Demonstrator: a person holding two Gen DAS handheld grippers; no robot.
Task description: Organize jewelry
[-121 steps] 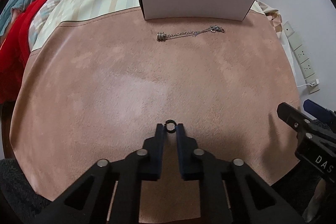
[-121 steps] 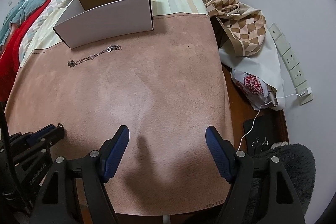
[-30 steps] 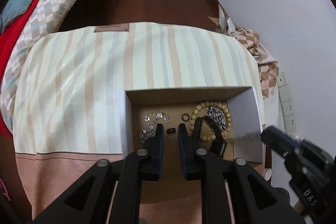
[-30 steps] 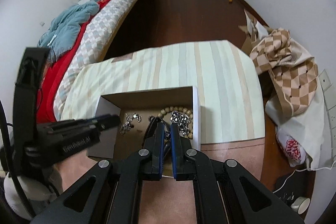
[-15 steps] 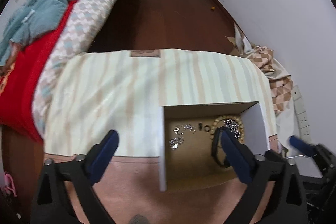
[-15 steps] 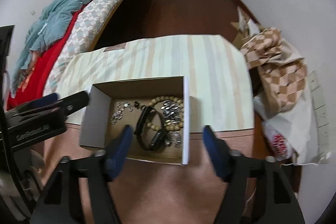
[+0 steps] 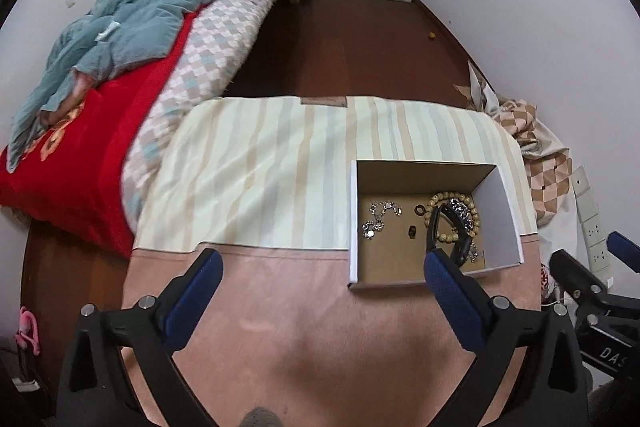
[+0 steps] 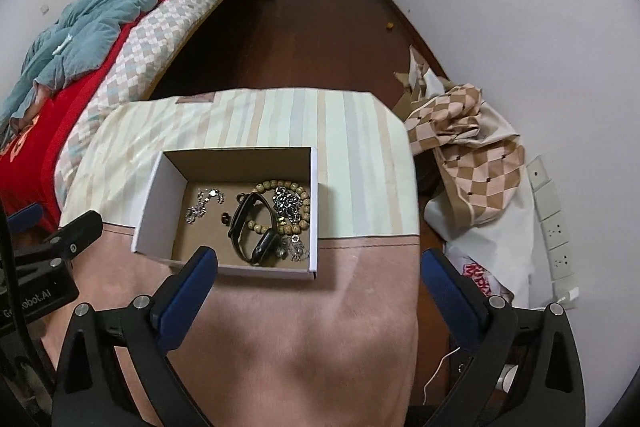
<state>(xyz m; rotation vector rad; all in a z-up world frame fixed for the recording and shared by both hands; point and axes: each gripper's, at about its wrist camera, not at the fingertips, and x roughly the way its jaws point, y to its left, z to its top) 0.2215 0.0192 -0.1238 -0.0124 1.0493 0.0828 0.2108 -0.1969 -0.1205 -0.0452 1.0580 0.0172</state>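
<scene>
Both grippers are hanging above the near part of the counter [image 8: 304,327], each spread wide and holding nothing. The left gripper [image 7: 320,271] is sitting over the pink mat to the left of the box [image 7: 510,211]; the right gripper [image 8: 318,267] is sitting just in front of the box's near wall.

The jewelry is lying inside the box, which is resting toward the far right edge of the counter, straddling the seam between the pink mat and the striped cloth [image 7: 280,155]. Inside are a bead bracelet [image 8: 298,189], a black band [image 8: 248,223], a silver chain [image 8: 202,205] toward the left wall, and a small dark ring [image 7: 412,230] near the middle of the floor.

No loose piece is showing on the mat, so the sorting is probably close to done. To finish well, the person is best keeping both grippers spread and lifting straight up and back, staying clear of the thin cardboard walls, since a nudge could tip the light box and scatter the pieces.
</scene>
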